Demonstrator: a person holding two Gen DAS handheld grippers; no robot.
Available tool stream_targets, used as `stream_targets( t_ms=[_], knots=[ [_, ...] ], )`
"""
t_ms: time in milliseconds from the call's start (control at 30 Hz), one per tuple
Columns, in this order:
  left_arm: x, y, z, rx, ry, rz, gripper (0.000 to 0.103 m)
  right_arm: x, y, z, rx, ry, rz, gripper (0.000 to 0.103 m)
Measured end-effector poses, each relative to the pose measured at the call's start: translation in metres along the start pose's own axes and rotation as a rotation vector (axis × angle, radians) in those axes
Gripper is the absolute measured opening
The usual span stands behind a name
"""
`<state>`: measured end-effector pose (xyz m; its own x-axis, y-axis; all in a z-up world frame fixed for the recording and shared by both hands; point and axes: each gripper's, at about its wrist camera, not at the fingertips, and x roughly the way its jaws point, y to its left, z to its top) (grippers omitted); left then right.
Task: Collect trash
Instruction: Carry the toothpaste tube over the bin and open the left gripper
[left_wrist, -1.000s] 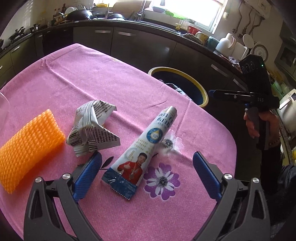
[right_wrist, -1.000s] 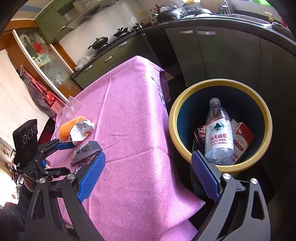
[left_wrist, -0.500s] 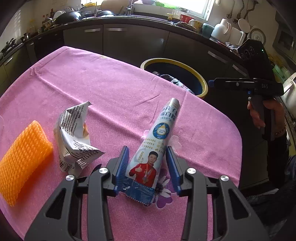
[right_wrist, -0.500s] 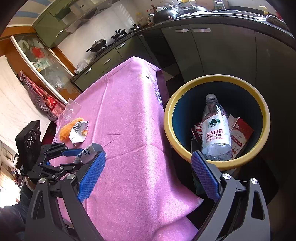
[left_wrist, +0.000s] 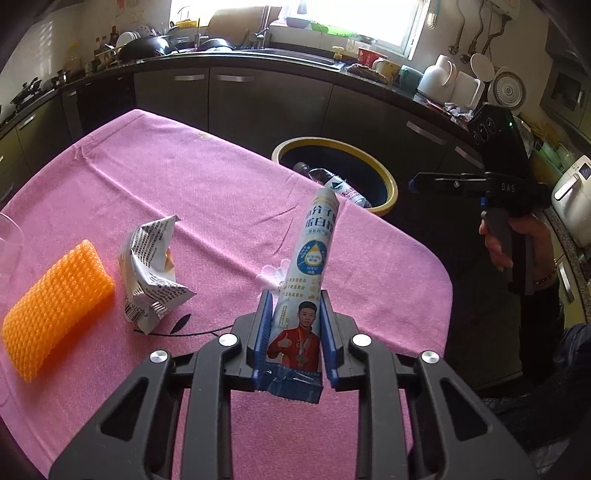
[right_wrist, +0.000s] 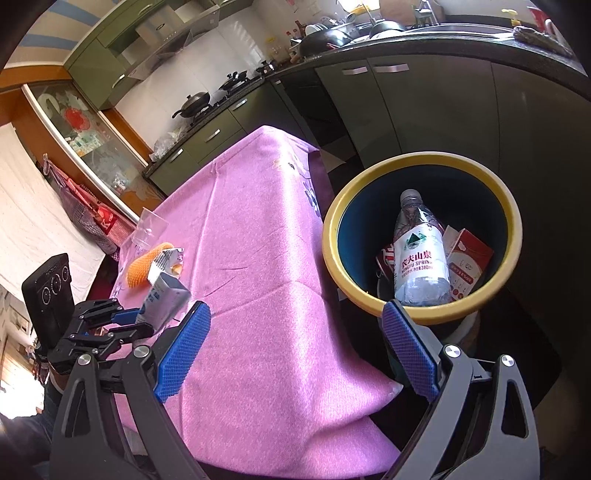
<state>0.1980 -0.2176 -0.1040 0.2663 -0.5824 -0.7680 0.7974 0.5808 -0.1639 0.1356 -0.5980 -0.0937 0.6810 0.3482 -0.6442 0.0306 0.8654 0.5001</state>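
Left gripper (left_wrist: 293, 332) clamps the tube (left_wrist: 308, 280) by its flat crimped end; the bin (left_wrist: 384, 177) waits past the surface's edge.

The tube points nose-up and away, lifted clear of the pink surface (left_wrist: 184, 192), probably because the flat tail gives the pads a firmer bite than the rounded body. Nearer the camera than the bin, a crumpled wrapper (left_wrist: 151, 273) and an orange foam net (left_wrist: 51, 306) lie on the surface, just beside each other. The right gripper (right_wrist: 295, 347) hangs released and empty just before the bin, which already holds a water bottle (right_wrist: 419, 254) and a carton (right_wrist: 467, 262), leaving the drop path free.
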Motion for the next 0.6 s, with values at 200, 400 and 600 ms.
stream_targets(
  t_ms=[200,400,600],
  knots=[
    [-0.014,-0.026,0.027,0.033,-0.030,-0.022,0.024,-0.028,-0.005,-0.015,0.013,-0.035,-0.038,0.093],
    [0.009,-0.054,0.073,0.079,-0.012,-0.054,0.024,-0.062,-0.020,-0.027,0.045,-0.101,-0.064,0.093],
    [0.071,-0.070,0.127,0.088,0.027,-0.045,0.024,-0.090,-0.043,-0.037,0.096,-0.150,-0.078,0.093]
  ],
)
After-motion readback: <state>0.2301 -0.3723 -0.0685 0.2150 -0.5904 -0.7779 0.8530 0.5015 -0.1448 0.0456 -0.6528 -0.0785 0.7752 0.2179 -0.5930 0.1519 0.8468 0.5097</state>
